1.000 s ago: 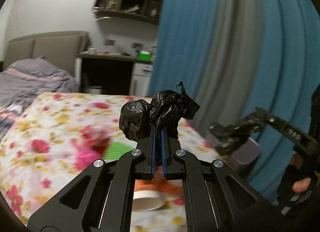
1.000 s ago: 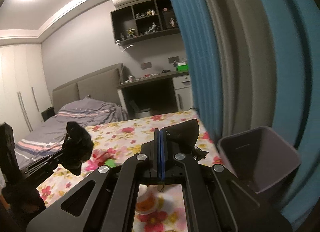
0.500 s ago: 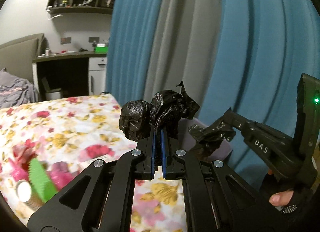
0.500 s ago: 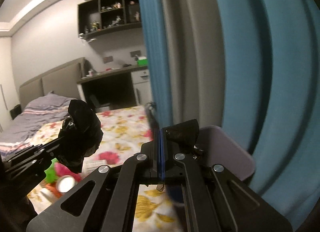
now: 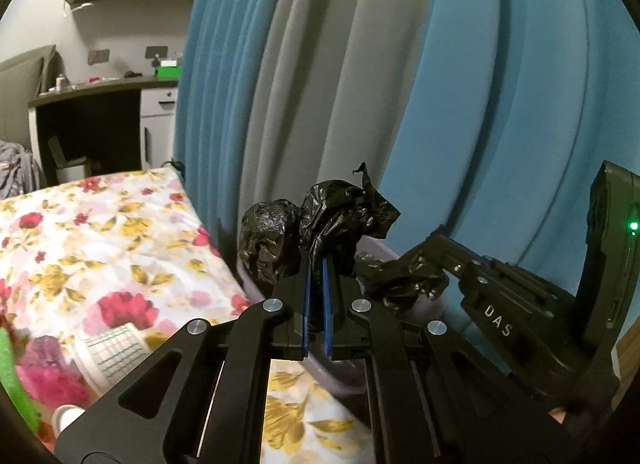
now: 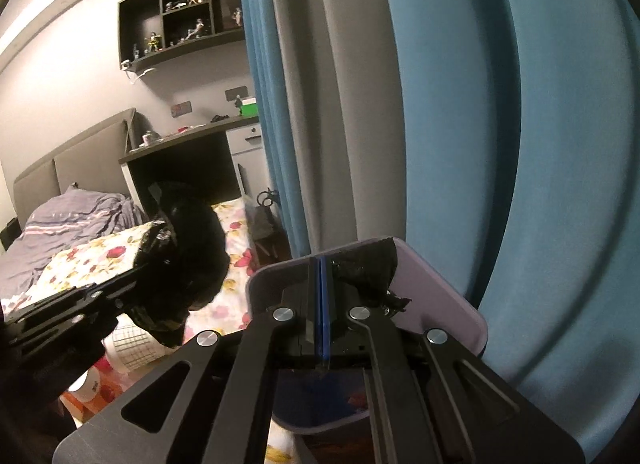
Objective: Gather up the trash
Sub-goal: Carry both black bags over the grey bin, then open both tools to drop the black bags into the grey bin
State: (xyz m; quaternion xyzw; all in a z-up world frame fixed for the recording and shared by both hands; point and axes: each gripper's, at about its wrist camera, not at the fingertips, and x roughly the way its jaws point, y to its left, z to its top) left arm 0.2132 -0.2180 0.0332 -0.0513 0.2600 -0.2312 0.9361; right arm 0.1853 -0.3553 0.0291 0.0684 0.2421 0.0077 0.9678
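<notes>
Plastic, black and crinkled: the trash bag [image 5: 320,236] is bunched into glossy, lumpy wads at both sets of fingertips. Left gripper [image 5: 317,264] has its blue-padded fingers [image 5: 306,296] drawn almost together, a thin fold of the bag pinched between them, two rounded wads bulging above the tips. Right gripper [image 6: 319,264] has its pads pressed flat against each other; a torn, flatter flap of the same black film [image 6: 368,268] sticks out just to the right of the tips, so it appears nipped at the edge, though the exact point of contact is hidden. In the left wrist view the right gripper comes in from the right, its tip buried in a crumpled bunch.

Both bunches sit over the open mouth of a lavender plastic bin [image 6: 448,296], smooth-walled, with rounded corners. The bin stands beside the bed edge, against heavy blue and grey curtain folds [image 5: 460,103].

Floral sheet [image 5: 100,240], white with red and yellow blooms, covers the mattress. A white checked paper cup [image 5: 116,348] lies on it near pink and green clutter, blurred.
</notes>
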